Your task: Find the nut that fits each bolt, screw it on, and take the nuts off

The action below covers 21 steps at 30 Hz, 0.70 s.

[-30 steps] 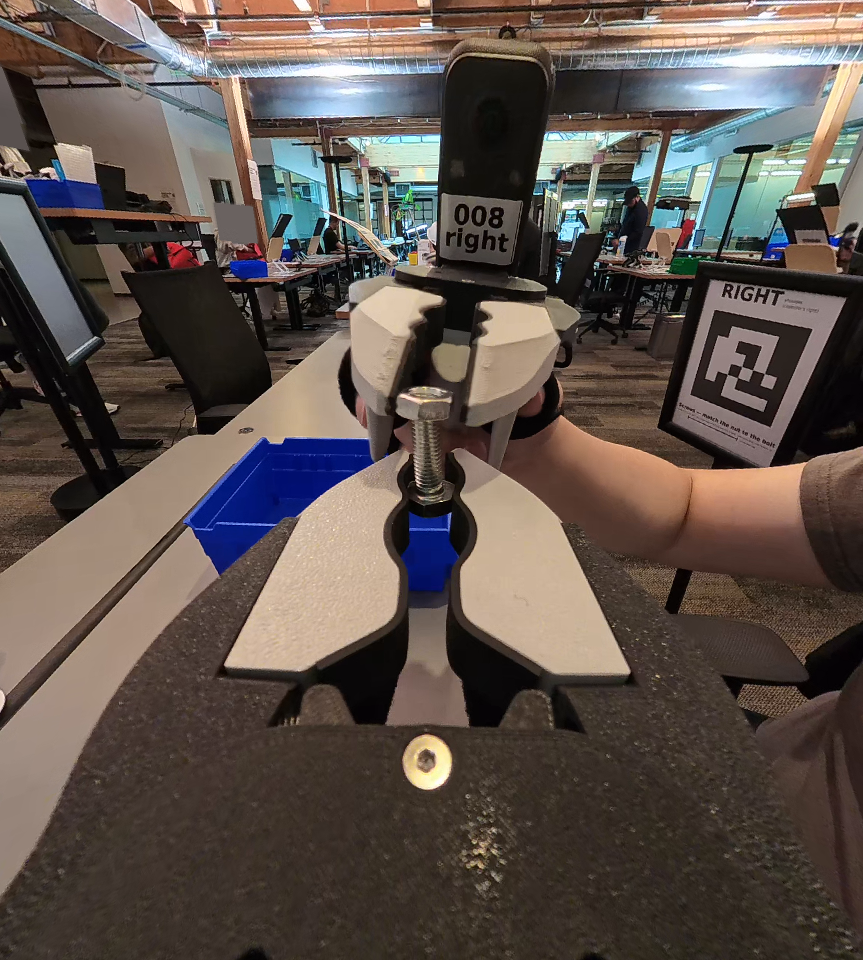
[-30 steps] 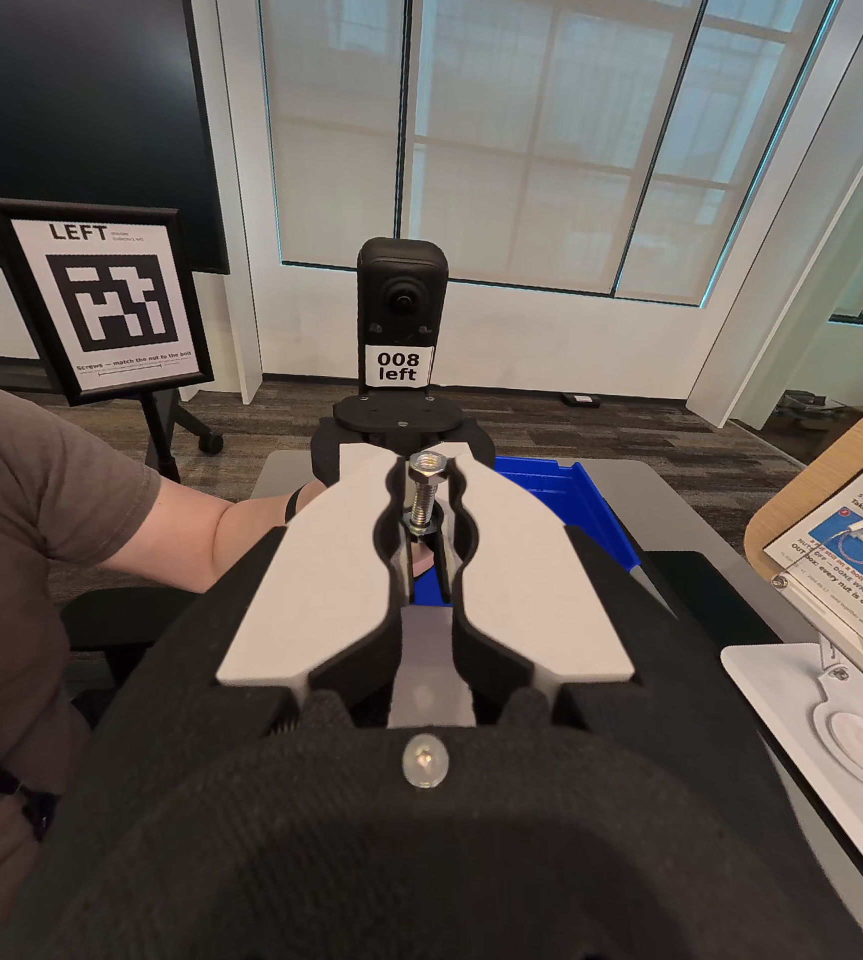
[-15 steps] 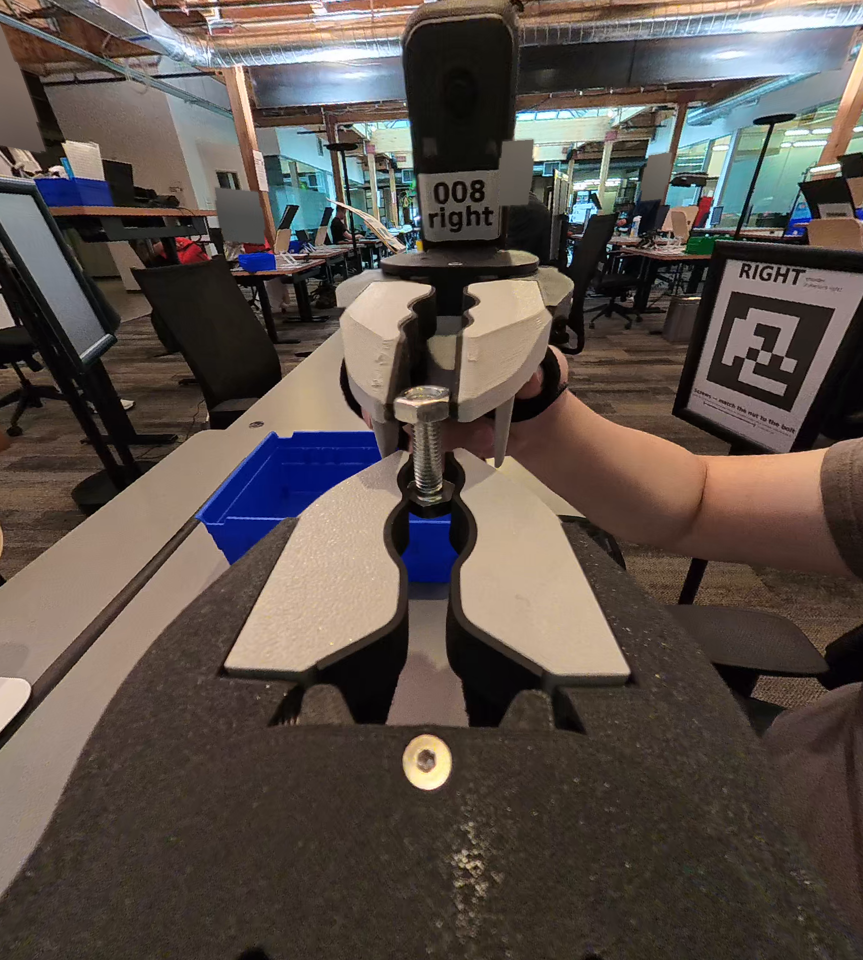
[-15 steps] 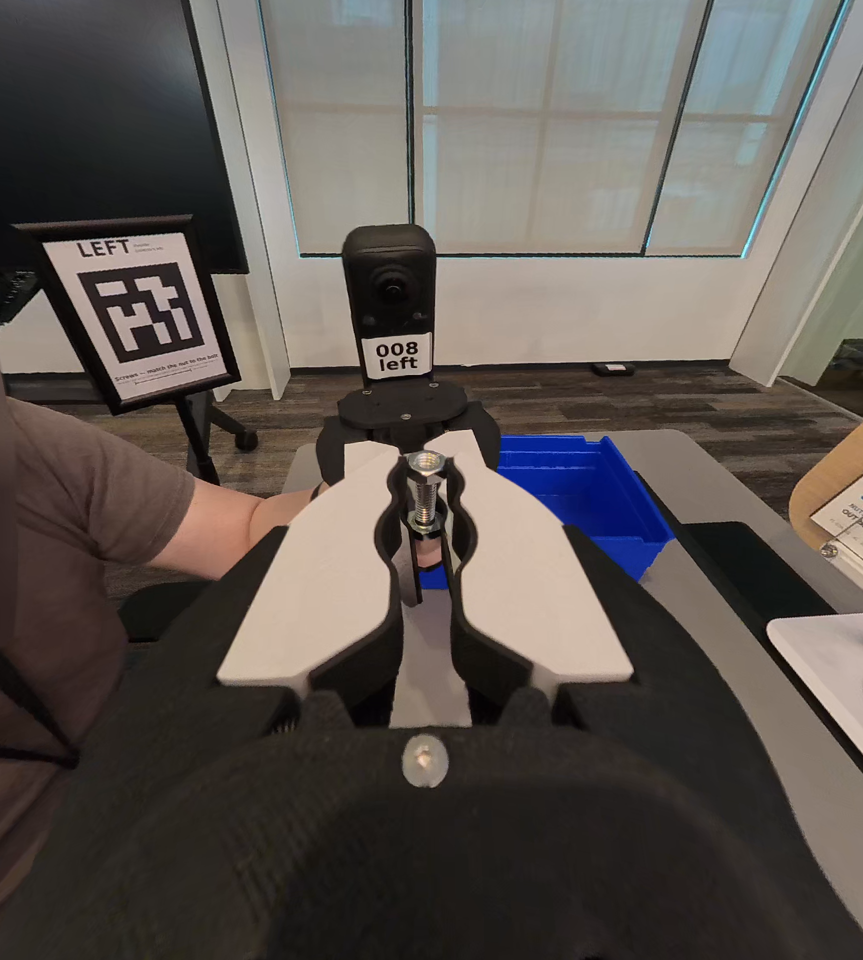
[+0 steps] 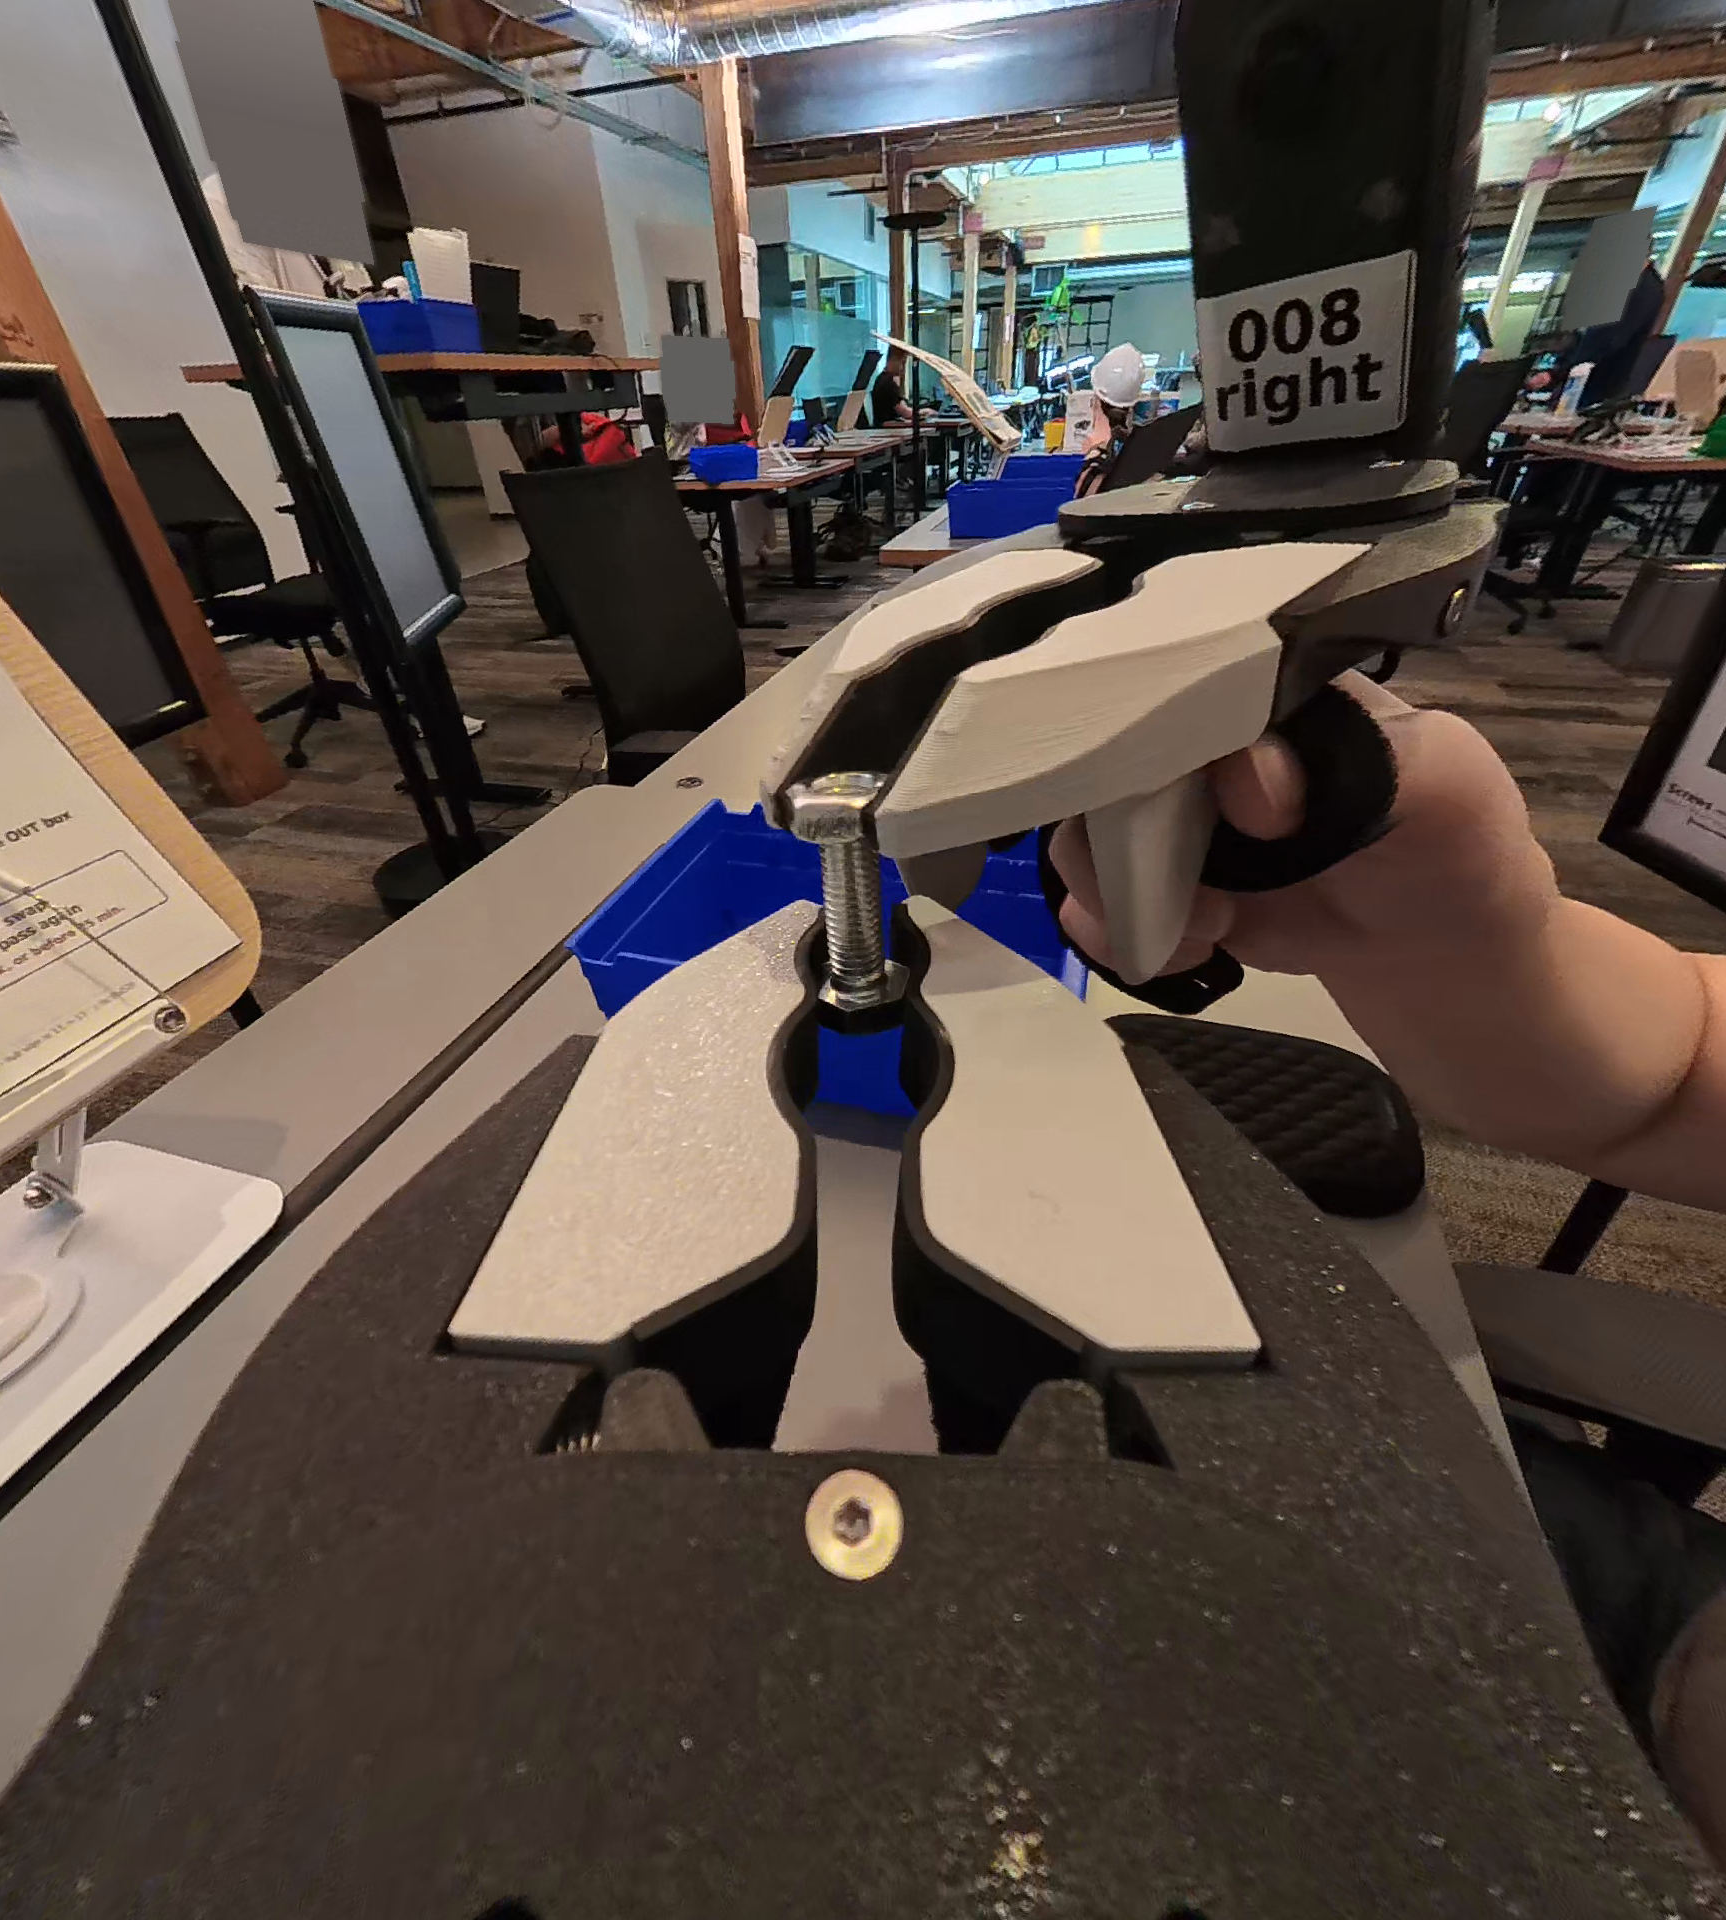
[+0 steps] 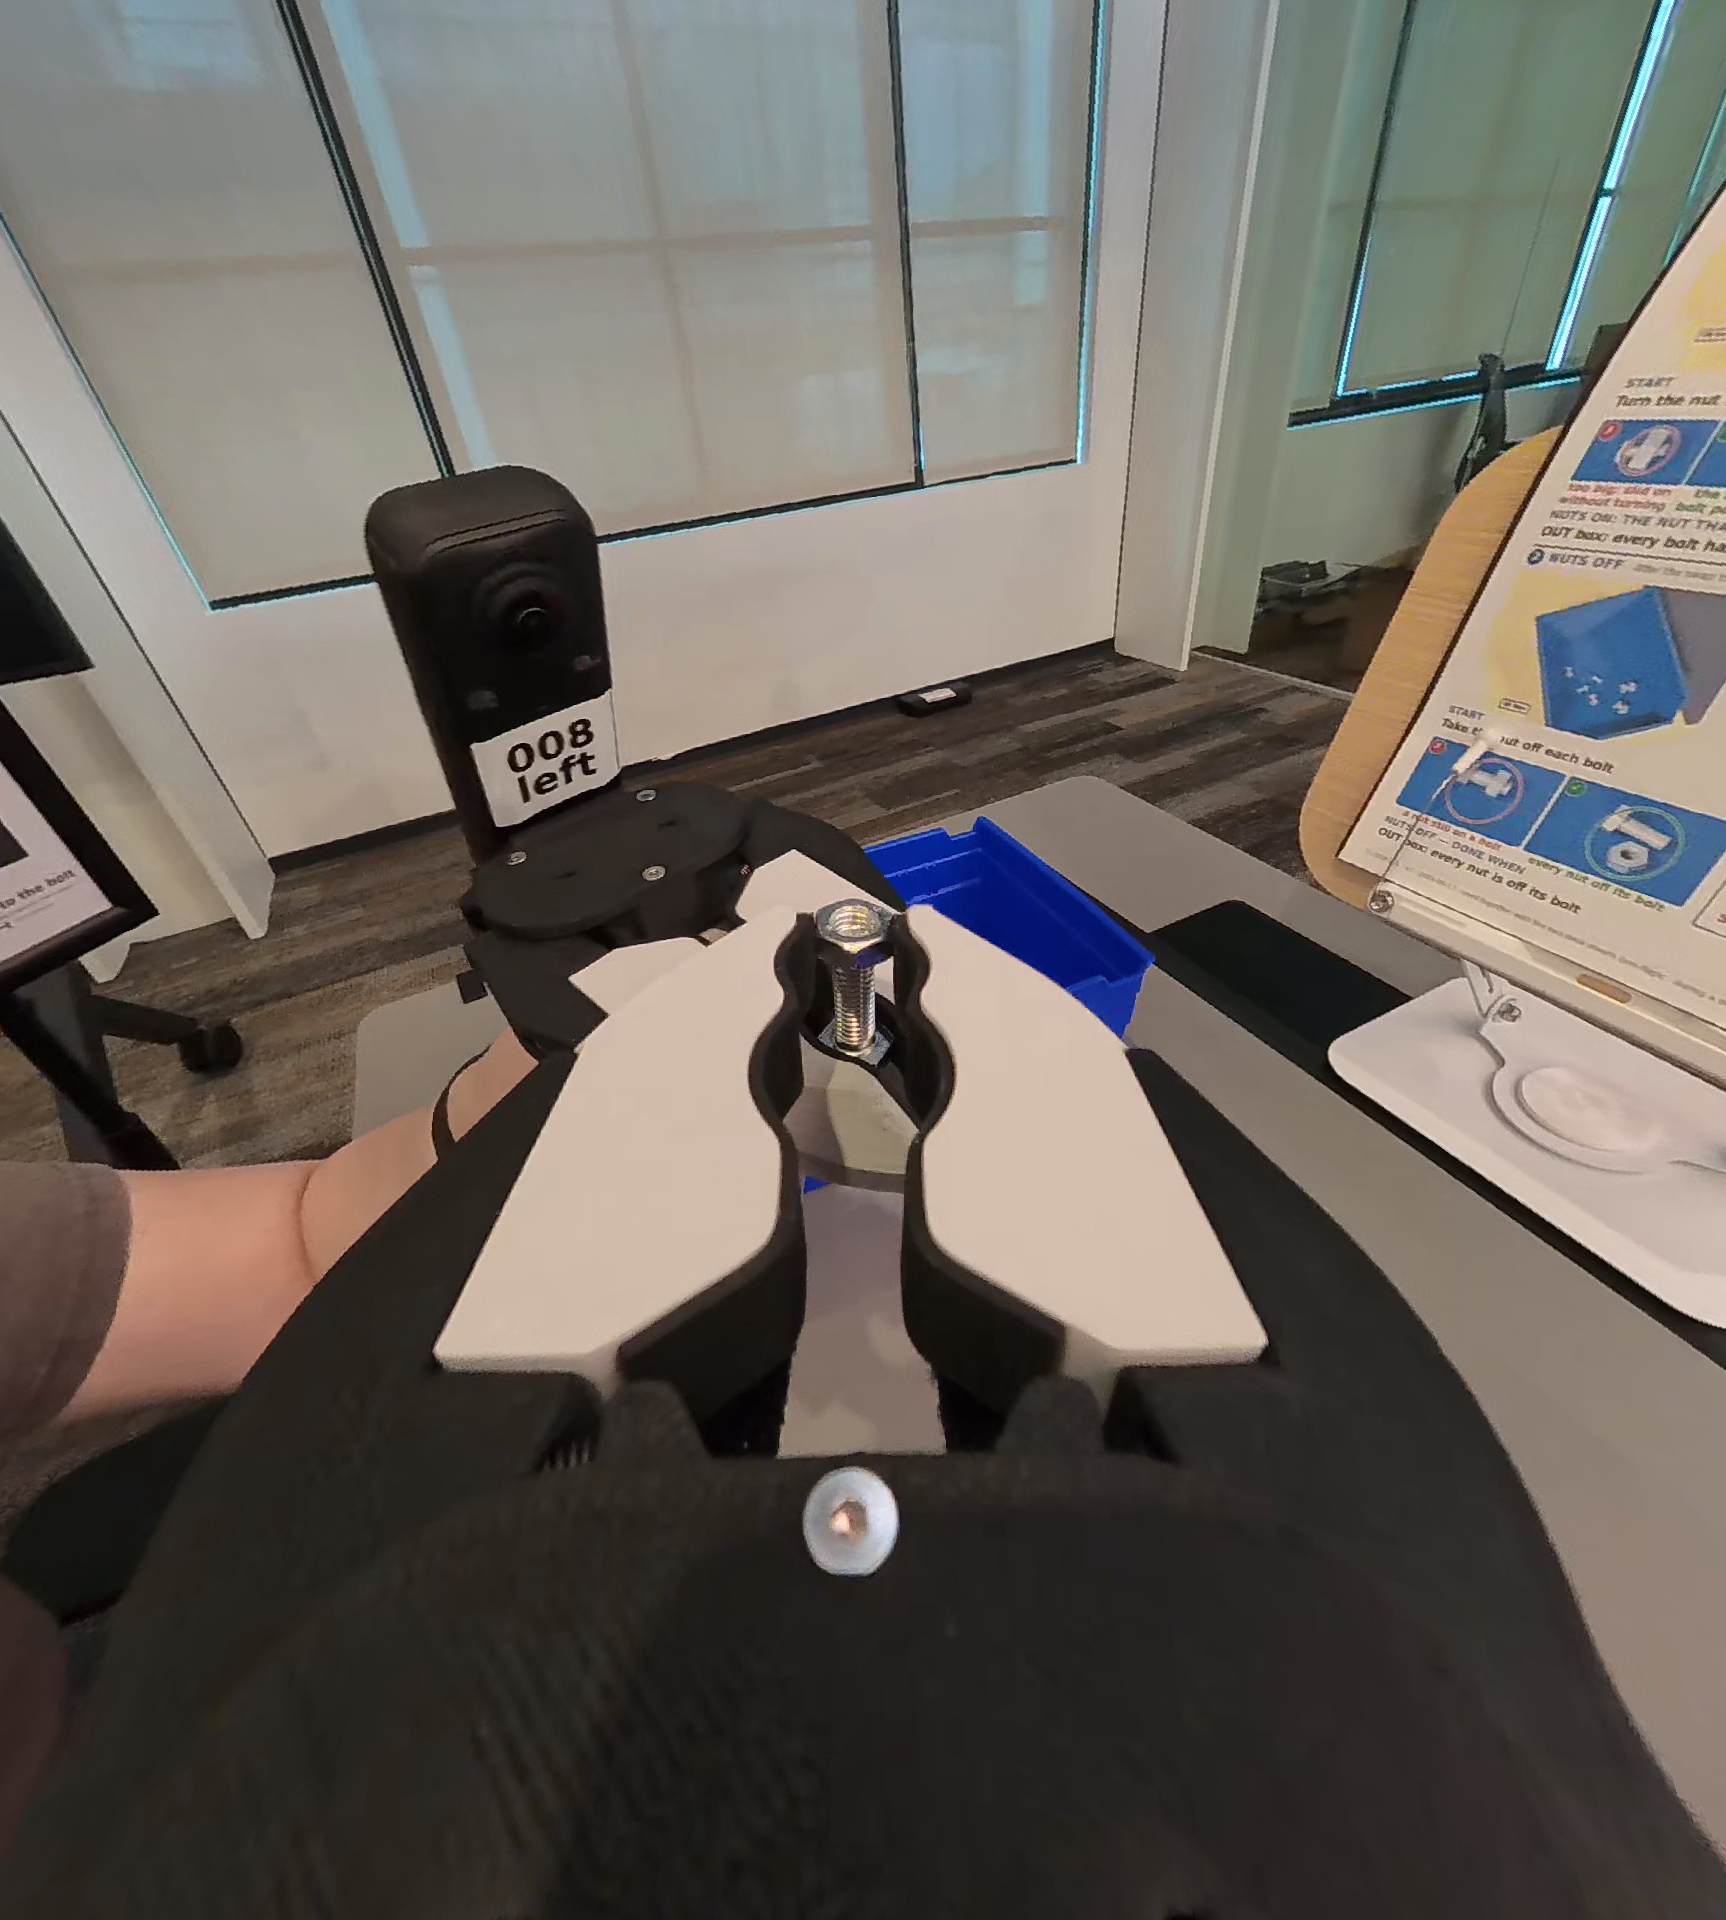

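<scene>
Grey tabletop [image 5: 339, 1049] is stretching away under both grippers, with an open office of desks and dark chairs lying far behind it in the left wrist view and tall frosted windows filling the far wall in the right wrist view. A blue bin [image 5: 703, 894] is sitting on the table just beyond the fingertips, and a tilted instruction board [image 6: 1607, 644] on a white stand is standing at the right edge of the table in the right wrist view.

Between the two tools a silver bolt [image 5: 851, 904] is standing upright, held at both ends. The left gripper [image 5: 864, 1003] is nearly closed, its pale fingers [image 5: 693, 1122] pinching the hex nut [image 5: 864, 1000] threaded near the lower end of the bolt. The right gripper [image 5: 828, 816] is reaching in from the far right, angled downward, its jaws drawn tight around the bolt's hex head; a person's hand [image 5: 1378, 862] is gripping its handle and squeezing the trigger.

From the right wrist view the same bolt [image 6: 851, 987] is appearing end on, its hex head clamped between the right gripper's [image 6: 851, 930] narrowed fingertips, with the nut [image 6: 854, 1049] sitting lower on the thread, against the left tool's pale fingers. Everything is hanging above the table, near the blue bin [image 6: 1025, 914].
</scene>
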### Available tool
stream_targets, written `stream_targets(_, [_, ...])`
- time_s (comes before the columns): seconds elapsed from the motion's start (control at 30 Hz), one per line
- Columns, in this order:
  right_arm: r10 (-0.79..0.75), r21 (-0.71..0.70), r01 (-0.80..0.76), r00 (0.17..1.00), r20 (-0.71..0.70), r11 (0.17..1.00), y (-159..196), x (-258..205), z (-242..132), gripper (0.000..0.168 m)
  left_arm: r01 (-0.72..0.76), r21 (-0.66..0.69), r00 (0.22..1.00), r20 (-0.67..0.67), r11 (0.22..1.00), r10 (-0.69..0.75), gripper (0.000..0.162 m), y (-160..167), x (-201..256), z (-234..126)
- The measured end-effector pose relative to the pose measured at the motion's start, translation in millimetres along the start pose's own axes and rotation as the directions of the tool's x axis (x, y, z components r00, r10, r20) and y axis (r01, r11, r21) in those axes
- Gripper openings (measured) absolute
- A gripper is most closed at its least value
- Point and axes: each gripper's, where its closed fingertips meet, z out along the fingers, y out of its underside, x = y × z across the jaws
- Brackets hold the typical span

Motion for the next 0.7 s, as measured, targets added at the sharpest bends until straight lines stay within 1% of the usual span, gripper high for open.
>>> stream_targets(0.1, [-0.025,0.007,0.025,1.0,0.017,1.0,-2,-3,-1,0.016,0.02,0.012,0.999,-0.041,1.0,-0.02,0.01,-3,5,-1])
stream_targets(0.2, [-0.057,0.018,0.056,0.998,0.037,0.998,-7,-5,-6,0.036,0.041,0.02,0.994,-0.103,0.999,-0.039,0.01,-5,13,-2])
stream_targets(0.27, [-0.08,0.054,0.075,0.993,0.091,0.996,-16,-10,-14,0.036,0.05,0.028,0.989,-0.141,0.998,-0.046,0.01,-7,18,-3])
stream_targets(0.33, [-0.105,0.062,0.094,0.973,0.206,0.994,-21,-18,-22,0.035,0.06,0.031,0.979,-0.199,0.998,-0.053,0.01,-9,27,-4])
stream_targets(0.43, [-0.118,0.028,0.116,0.914,0.387,0.993,-14,-27,-31,0.03,0.088,0.047,0.948,-0.312,0.995,-0.069,0.01,-14,44,-7])
stream_targets(0.5, [-0.106,0.043,0.097,0.89,0.444,0.994,-14,-28,-32,0.028,0.091,0.045,0.931,-0.357,0.995,-0.069,0.01,-15,52,-8])
stream_targets(0.57, [-0.065,0.049,0.048,0.866,0.496,0.998,-15,-32,-34,0.026,0.076,0.043,0.929,-0.366,0.996,-0.055,0.01,-14,56,-7])
stream_targets(0.7, [-0.012,0.046,-0.014,0.847,0.531,0.999,-16,-32,-34,0.025,0.065,0.041,0.926,-0.376,0.997,-0.045,0.01,-13,60,-6])
